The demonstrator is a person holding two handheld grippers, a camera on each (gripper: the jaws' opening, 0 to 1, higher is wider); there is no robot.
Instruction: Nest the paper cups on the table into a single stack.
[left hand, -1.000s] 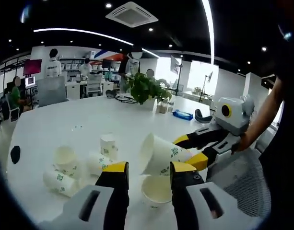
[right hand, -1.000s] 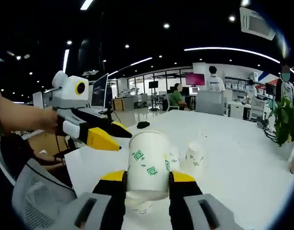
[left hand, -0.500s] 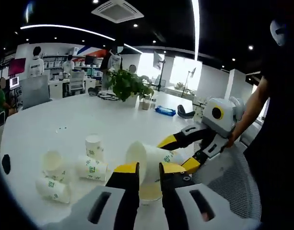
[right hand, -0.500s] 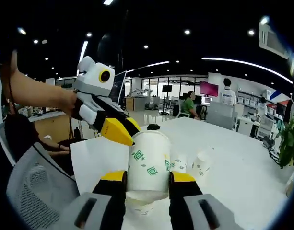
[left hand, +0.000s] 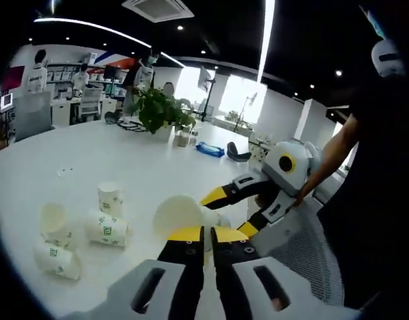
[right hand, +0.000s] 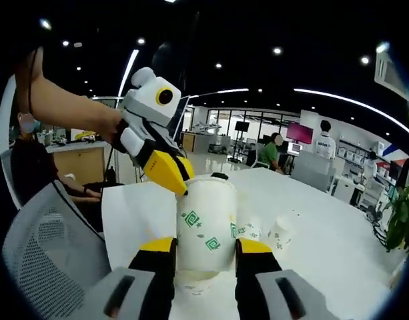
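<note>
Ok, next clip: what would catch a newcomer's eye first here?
Probably the paper cup clamped between the right gripper jaws, with the left gripper closing in on its far end. Next, the loose cups scattered at the left of the white table in the left gripper view, some lying on their sides, one upright.

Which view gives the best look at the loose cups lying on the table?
The left gripper view: the loose cups lie in a plain cluster on the white table. In the right gripper view they sit partly hidden behind the held cup.
</note>
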